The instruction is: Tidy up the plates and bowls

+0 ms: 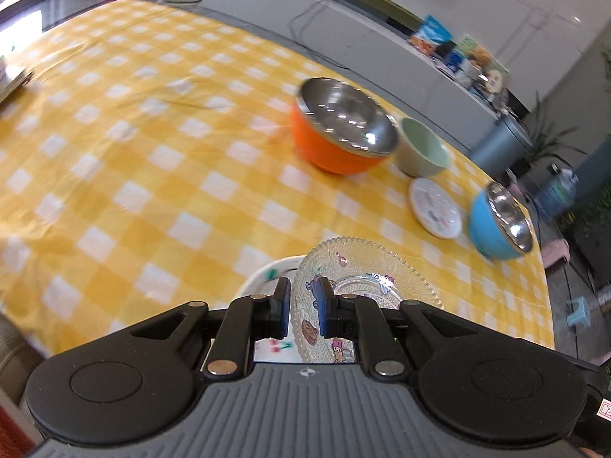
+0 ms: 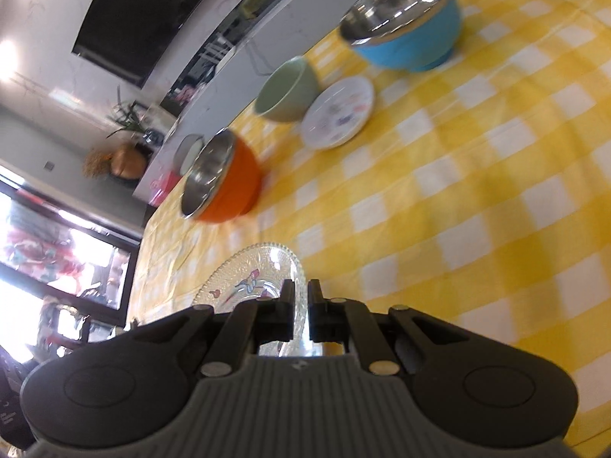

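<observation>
Left wrist view: we see the left gripper [image 1: 303, 307] closed tight on the rim of a clear glass plate [image 1: 366, 267] with cartoon prints; its blue pads sit on either face of the rim. A white dish [image 1: 263, 273] shows just behind the left pad, partly hidden, and we cannot tell whether it touches the glass plate. The yellow checked tablecloth [image 1: 133, 145] covers the table. On it stands an orange bowl [image 1: 336, 133] with a steel inside, and a pale green bowl [image 1: 422, 149] sits just beside it on the right. Nearer us lies a small white plate [image 1: 435, 208] with printed figures, and a blue bowl [image 1: 500, 225] with a steel inside stands just to its right, close to the table edge. The picture is blurred.

Right wrist view: we see the right gripper [image 2: 301, 301] pinched nearly shut on the rim of a patterned glass plate [image 2: 248, 278]; we cannot tell whether it is the same plate. Beyond it the orange bowl [image 2: 225, 179], the green bowl [image 2: 286, 91], the small white plate [image 2: 338, 112] and the blue bowl [image 2: 404, 19] stand in a loose row across the cloth [image 2: 477, 191]; the white plate lies just beside the green bowl.
</observation>
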